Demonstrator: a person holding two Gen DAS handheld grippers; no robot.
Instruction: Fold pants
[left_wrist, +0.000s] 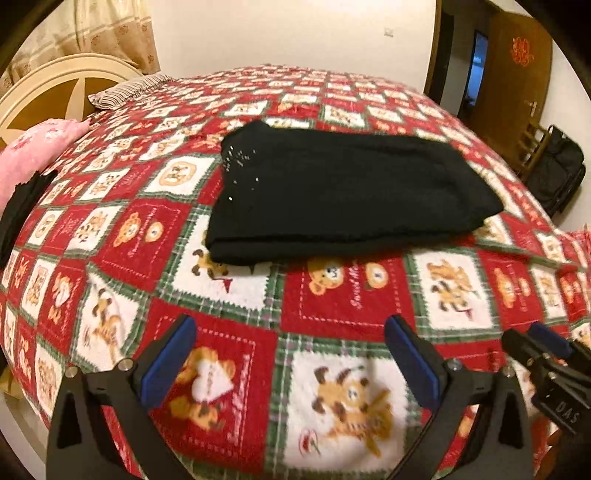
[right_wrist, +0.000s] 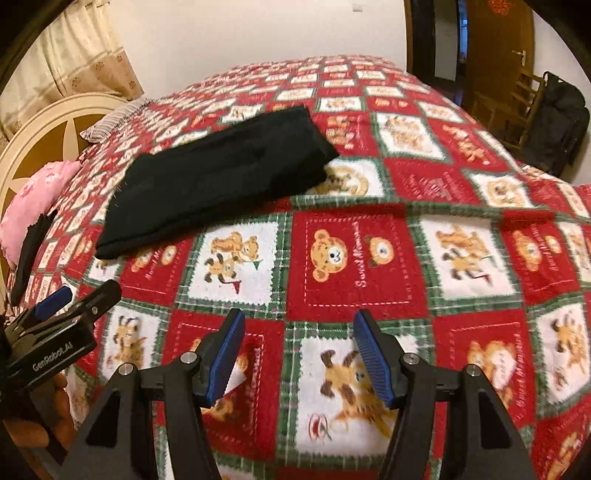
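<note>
The black pants (left_wrist: 343, 192) lie folded into a flat rectangle on the red patchwork bedspread (left_wrist: 332, 295); the right wrist view has them (right_wrist: 218, 177) further off, up and to the left. My left gripper (left_wrist: 290, 354) hovers over the bedspread short of the pants, open, with nothing between its blue pads. My right gripper (right_wrist: 299, 350) also stands open and empty above the blanket, well clear of the pants. Each gripper shows at the edge of the other's view: the right gripper (left_wrist: 546, 354) at the right, the left gripper (right_wrist: 62, 306) at the lower left.
A pink pillow (left_wrist: 33, 151) and a striped pillow (left_wrist: 125, 88) lie by the cream headboard (left_wrist: 48, 85). A dark cloth (right_wrist: 31, 251) lies at the bed's left edge. A wooden chair (right_wrist: 517, 107) with a black bag (right_wrist: 557, 122) stands by the door on the right.
</note>
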